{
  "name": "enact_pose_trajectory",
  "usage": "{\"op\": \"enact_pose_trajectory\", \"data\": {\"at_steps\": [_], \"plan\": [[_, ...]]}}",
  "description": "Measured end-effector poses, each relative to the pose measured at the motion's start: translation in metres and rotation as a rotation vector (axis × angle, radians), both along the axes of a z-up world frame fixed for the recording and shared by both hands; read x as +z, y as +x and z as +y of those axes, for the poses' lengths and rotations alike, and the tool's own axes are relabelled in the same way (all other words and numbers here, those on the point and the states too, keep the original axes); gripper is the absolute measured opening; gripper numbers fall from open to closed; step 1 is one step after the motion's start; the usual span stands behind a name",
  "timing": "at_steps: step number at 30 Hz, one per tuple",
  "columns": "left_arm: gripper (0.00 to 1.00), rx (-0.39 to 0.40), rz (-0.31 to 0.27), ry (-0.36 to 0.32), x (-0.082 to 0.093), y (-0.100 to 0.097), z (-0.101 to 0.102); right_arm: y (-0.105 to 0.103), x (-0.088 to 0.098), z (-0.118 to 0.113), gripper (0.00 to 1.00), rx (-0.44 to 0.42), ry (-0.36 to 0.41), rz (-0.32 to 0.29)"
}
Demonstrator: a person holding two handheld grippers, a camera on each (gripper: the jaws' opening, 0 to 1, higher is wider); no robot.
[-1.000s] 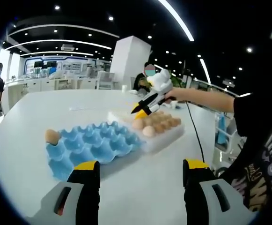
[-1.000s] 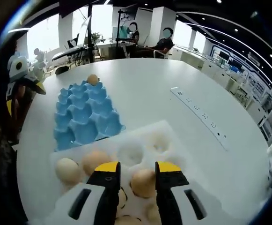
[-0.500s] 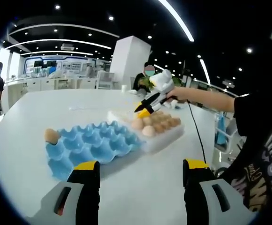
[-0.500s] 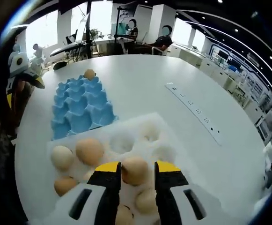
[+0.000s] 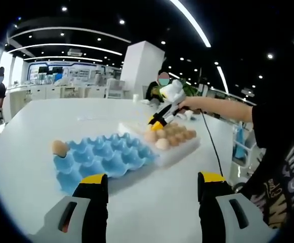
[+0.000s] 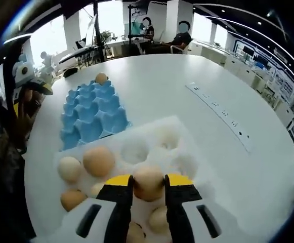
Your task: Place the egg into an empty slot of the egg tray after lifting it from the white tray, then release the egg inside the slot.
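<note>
In the right gripper view the right gripper (image 6: 141, 183) sits at the bottom centre with its yellow-tipped fingers (image 6: 119, 182) pressed against both sides of an egg (image 6: 148, 183) in the white tray (image 6: 187, 139). A second ago the egg showed lower between more widely spaced tips; the fingers have since drawn in on it, so the grasp looks made or very nearly so, and the lift is the next step. The egg appears to rest in its tray pocket, not yet raised. Other eggs lie left and below it in the tray. The blue egg tray (image 6: 93, 114) lies in the upper left, just beyond the white tray, almost all slots empty, with one egg (image 6: 101, 78) at its far corner. In the left gripper view the left gripper (image 5: 149, 185) hangs at the bottom over the counter (image 5: 35, 121), fingers wide apart and holding nothing; that view has barely shifted. It shows the right gripper at centre right, tips down over the white tray.
</note>
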State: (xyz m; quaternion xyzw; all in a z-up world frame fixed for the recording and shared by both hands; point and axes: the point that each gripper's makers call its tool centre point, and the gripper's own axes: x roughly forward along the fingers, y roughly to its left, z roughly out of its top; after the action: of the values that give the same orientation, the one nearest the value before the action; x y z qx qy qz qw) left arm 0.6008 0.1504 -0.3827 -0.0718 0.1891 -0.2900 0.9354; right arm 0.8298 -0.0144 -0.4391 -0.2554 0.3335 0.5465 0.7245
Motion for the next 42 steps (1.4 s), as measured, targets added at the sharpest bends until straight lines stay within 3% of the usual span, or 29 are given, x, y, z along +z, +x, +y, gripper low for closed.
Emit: {"op": "enact_pose_trajectory", "data": {"at_steps": [15, 23, 42], "plan": [[0.73, -0.003, -0.001, -0.008, 0.0004, -0.0014, 0.0006, -0.0015, 0.0005, -0.0005, 0.27, -0.028, 0.004, -0.009], [0.73, -0.002, -0.003, -0.005, 0.0012, -0.0018, 0.0006, -0.0005, 0.0001, 0.0009, 0.27, -0.050, -0.034, -0.024], [0.73, -0.012, 0.013, -0.010, -0.0036, -0.0003, -0.0016, -0.0033, 0.0012, 0.0001, 0.26, -0.093, -0.004, -0.031]]}}
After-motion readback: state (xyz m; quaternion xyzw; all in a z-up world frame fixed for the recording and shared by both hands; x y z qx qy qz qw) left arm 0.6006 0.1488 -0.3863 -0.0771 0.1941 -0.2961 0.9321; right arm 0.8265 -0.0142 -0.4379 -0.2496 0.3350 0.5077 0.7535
